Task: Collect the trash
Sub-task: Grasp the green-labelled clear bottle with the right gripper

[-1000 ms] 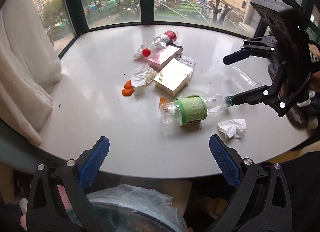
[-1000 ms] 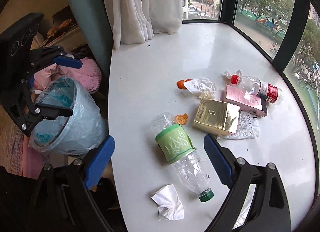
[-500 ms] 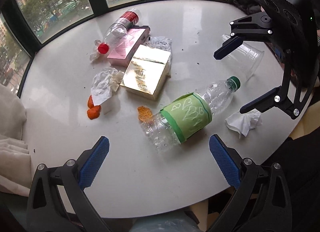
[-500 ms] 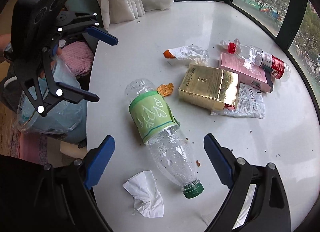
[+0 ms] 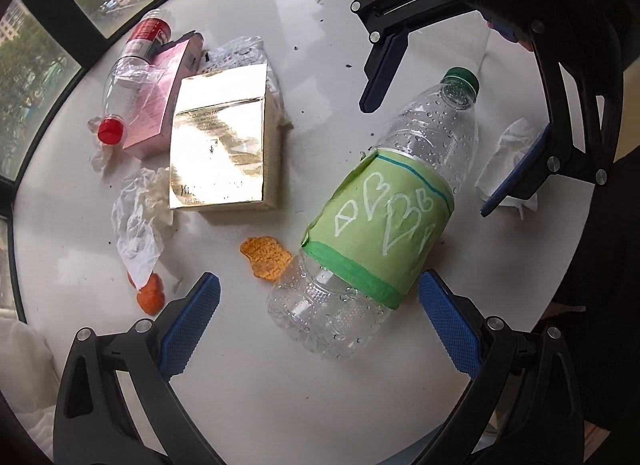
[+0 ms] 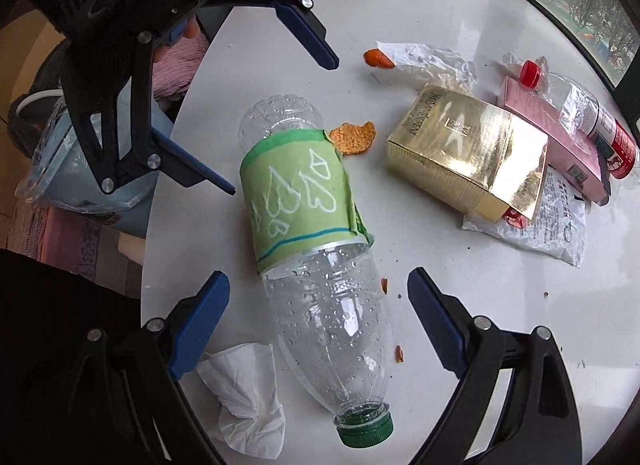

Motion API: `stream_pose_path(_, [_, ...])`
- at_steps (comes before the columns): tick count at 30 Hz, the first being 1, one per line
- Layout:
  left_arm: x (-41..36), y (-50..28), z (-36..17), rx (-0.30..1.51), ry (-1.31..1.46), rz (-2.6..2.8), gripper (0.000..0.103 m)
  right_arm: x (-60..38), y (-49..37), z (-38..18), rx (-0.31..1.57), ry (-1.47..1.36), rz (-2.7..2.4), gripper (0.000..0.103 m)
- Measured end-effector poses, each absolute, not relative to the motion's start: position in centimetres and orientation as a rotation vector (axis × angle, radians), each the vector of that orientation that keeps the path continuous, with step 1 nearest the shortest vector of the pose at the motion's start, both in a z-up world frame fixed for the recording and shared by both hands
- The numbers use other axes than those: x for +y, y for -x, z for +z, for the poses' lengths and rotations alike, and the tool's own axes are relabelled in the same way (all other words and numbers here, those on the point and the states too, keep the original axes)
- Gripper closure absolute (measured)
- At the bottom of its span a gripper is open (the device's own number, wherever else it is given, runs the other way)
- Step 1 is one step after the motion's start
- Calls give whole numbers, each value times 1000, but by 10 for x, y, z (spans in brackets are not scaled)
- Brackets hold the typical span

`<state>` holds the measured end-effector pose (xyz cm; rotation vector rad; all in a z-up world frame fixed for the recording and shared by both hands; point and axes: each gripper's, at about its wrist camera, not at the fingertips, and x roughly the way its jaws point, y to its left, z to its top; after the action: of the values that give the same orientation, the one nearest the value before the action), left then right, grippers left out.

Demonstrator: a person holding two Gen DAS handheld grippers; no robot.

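white table (image 5: 320, 405) holds green-labelled bottle (image 6: 304, 201) (both jaws spread).

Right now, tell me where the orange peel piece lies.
The orange peel piece lies on the white table, beside the green-labelled bottle base, with the gold box opposite.

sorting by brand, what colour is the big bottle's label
Light green with white drawn hearts on the bottle label; right wrist view shows it best.

Clear bottle (image 5: 384, 201): green label, white hearts; gold box (image 5: 220, 153); blue-padded claws.
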<state>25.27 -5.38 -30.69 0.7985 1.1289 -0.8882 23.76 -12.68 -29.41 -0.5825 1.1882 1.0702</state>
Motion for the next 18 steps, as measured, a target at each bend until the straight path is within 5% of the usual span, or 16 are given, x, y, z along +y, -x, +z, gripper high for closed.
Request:
stream_pose_path(4, [-60,-258,-319,1138,-830,-952,6,-125,-244,-303,1196,612,1086,16])
stream_pose_path(7, [-62,-258,-329,1154,-852,-985,7,-124,-248,-306,1205,610,1102,26])
stream_pose_path(12, [-62,-256,-340,1185,-840,-1016,24,-121,-247,-313,1219,652,1127,33])
stream_pose_path(14, [-63,-254,-340,1195,-816,-1018,25,-120,-246,-315,1224,653,1135,41])
stream_pose_path(18, [-61,-251,-337,1183,-811,-1014,26,-119,-241,-314,1218,653,1136,41])
